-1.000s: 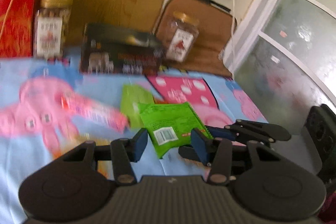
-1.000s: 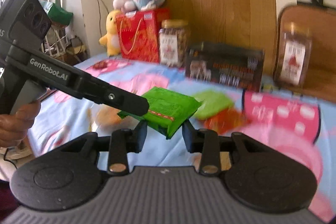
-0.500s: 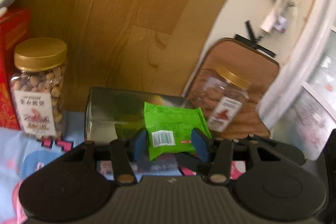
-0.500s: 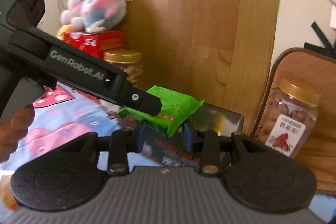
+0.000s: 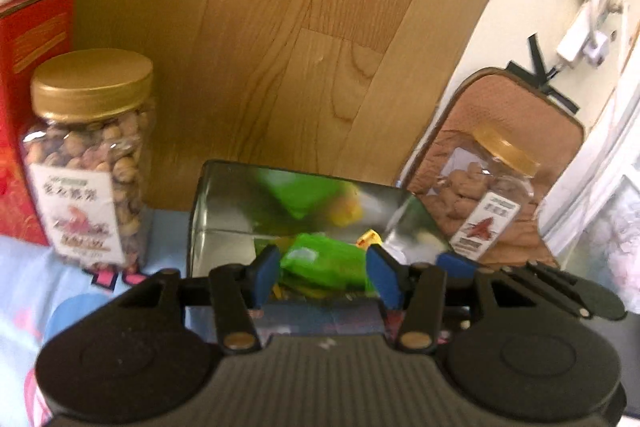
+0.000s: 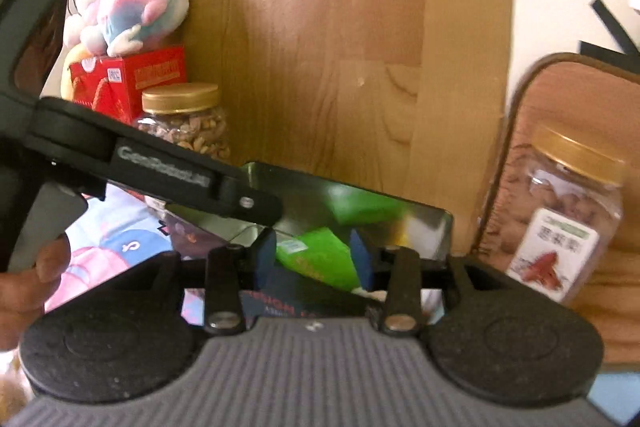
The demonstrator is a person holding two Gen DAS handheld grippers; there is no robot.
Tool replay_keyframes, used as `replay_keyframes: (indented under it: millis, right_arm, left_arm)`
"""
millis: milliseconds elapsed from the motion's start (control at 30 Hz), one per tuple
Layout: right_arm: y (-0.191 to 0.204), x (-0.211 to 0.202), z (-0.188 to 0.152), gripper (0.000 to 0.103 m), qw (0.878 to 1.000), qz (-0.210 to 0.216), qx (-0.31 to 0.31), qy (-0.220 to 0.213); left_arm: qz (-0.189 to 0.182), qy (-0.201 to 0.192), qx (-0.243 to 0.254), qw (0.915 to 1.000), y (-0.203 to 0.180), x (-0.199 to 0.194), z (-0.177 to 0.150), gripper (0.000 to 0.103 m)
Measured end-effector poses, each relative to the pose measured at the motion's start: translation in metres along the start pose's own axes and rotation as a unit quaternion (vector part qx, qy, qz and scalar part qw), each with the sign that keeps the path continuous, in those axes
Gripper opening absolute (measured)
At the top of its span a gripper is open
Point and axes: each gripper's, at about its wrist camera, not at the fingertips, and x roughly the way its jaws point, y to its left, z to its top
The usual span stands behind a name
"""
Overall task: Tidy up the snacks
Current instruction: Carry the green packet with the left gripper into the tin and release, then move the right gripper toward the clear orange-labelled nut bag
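Note:
A green snack packet [image 5: 328, 263] lies tilted and blurred in the mouth of a dark box [image 5: 224, 211] with shiny inner walls that mirror the green. My left gripper [image 5: 324, 277] hovers over the box with the packet between its blue pads, apart from them. The right gripper's fingers [image 5: 560, 291] reach in from the right. In the right wrist view the packet [image 6: 320, 259] hangs low between the pads of my right gripper [image 6: 314, 261], whose jaws are opening. The left gripper's finger [image 6: 240, 199] ends just above the packet. A yellow piece [image 5: 368, 239] shows inside the box [image 6: 432, 227].
A nut jar with a gold lid [image 5: 88, 163] and a red carton [image 5: 28, 107] stand left of the box. A second jar [image 5: 488, 199] leans on a brown cushion at the right. A wooden headboard rises behind. A plush toy [image 6: 136, 7] tops the carton; a hand [image 6: 24, 279] grips the left handle.
Both grippers carried the green packet from above the cartoon sheet to over the box. The packet has since tipped and sunk lower between the pads, and the right jaws stand wider.

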Motion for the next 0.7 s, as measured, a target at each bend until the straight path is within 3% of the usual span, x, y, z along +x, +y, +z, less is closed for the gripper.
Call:
replay_keyframes:
  millis: [133, 367, 567, 700]
  right_arm:
    - [-0.014, -0.039, -0.019, 0.044, 0.999, 0.017, 0.043, 0.015]
    - [-0.043, -0.1, -0.08, 0.044, 0.986, 0.041, 0.145, 0.073]
    - [-0.028, -0.162, -0.123, 0.046, 0.984, 0.048, 0.15, 0.088]
    - [-0.013, -0.177, -0.149, 0.05, 0.983, 0.032, 0.14, 0.117]
  left_arm:
    - [-0.02, 0.001, 0.011, 0.9997, -0.008, -0.033, -0.022, 0.049]
    - [-0.061, 0.067, 0.039, 0.9951, -0.036, -0.059, -0.083, 0.049]
    - [-0.123, 0.117, 0.067, 0.9832, -0.066, -0.081, -0.135, 0.049]
    - [-0.147, 0.155, 0.058, 0.9753, -0.072, -0.089, -0.164, 0.049]
